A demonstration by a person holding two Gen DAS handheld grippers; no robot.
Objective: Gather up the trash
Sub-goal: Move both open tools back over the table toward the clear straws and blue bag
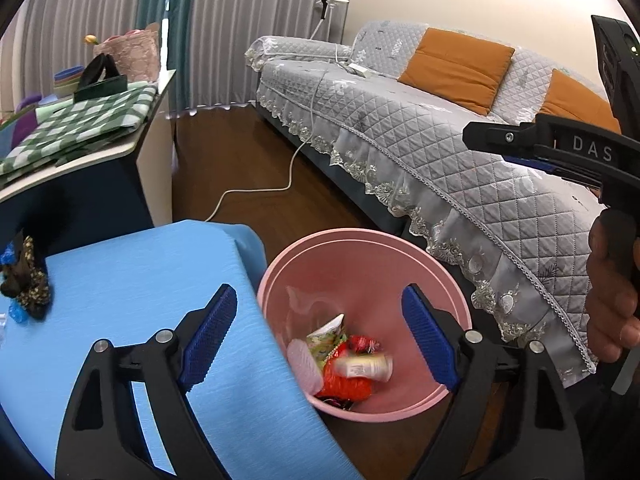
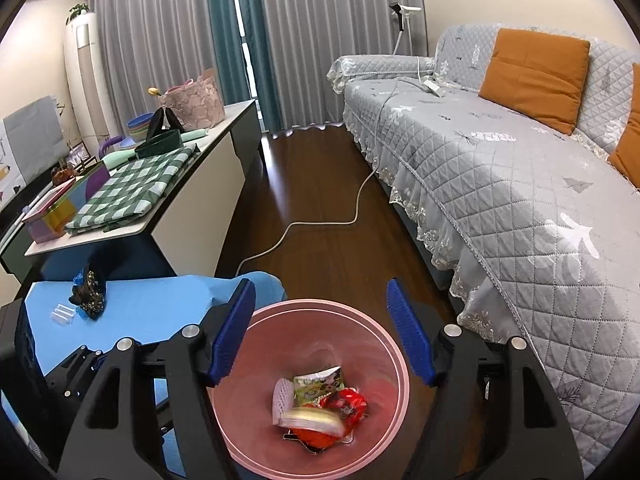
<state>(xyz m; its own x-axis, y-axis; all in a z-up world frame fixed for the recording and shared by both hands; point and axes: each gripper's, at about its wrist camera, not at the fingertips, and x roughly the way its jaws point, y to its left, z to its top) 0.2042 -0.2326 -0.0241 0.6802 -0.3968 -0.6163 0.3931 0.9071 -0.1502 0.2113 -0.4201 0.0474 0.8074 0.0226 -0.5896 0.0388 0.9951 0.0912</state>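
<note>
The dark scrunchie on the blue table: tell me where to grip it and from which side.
Grip the scrunchie across its bunched middle, coming from above with jaws spanning its narrow width. It lies as a soft, crumpled heap on the blue table, so it should squash between the pads. A clear plastic piece lies close beside it; keep the fingers off that. Either open gripper could likely do it.

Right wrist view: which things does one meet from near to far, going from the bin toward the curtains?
Pink trash bin with wrappers → white cable on the dark wood floor → grey curtains.
</note>
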